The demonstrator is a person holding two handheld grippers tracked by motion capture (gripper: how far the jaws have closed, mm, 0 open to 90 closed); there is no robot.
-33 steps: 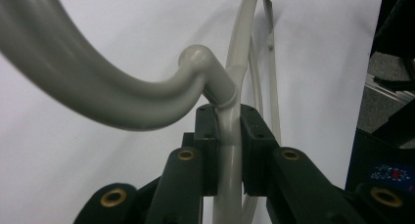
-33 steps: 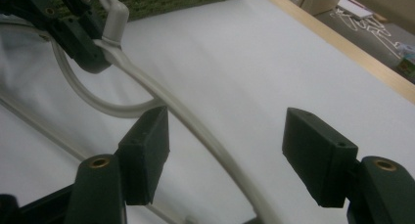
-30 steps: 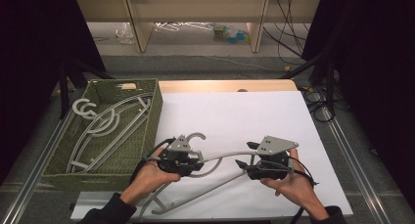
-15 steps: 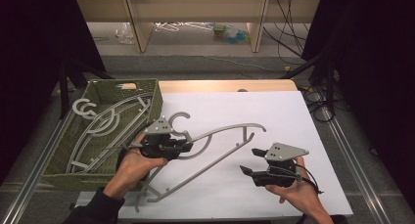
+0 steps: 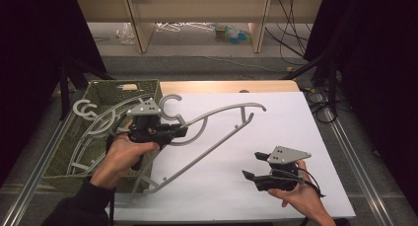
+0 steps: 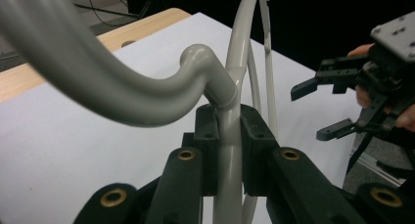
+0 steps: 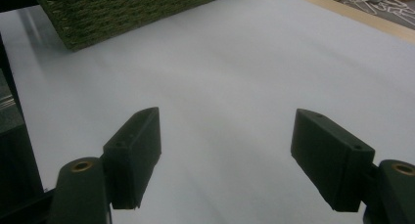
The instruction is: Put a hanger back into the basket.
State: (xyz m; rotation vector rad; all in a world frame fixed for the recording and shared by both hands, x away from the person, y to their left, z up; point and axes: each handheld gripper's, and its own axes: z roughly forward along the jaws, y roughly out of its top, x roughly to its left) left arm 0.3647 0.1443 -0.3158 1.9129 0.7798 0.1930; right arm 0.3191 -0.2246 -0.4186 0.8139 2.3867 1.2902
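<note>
Left gripper view: left gripper [image 6: 226, 131] clenched on grey hanger [image 6: 147, 94]; high view: right gripper [image 5: 252, 166] spread wide over bare white sheet [image 5: 296, 127], well apart from green basket [image 5: 101, 93].

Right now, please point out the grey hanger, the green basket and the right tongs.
grey hanger [image 5: 224, 112]: high view, on its curved upper arm.
green basket [image 5: 106, 90]: high view, on its far rim.
right tongs [image 5: 251, 166]: high view, midway between the open jaw tips.

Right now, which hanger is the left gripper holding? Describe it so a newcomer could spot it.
Start at the green woven basket on the left. The grey hanger stretches from it across the white sheet. Unlike those in the basket, it is clamped in the left gripper.
</note>
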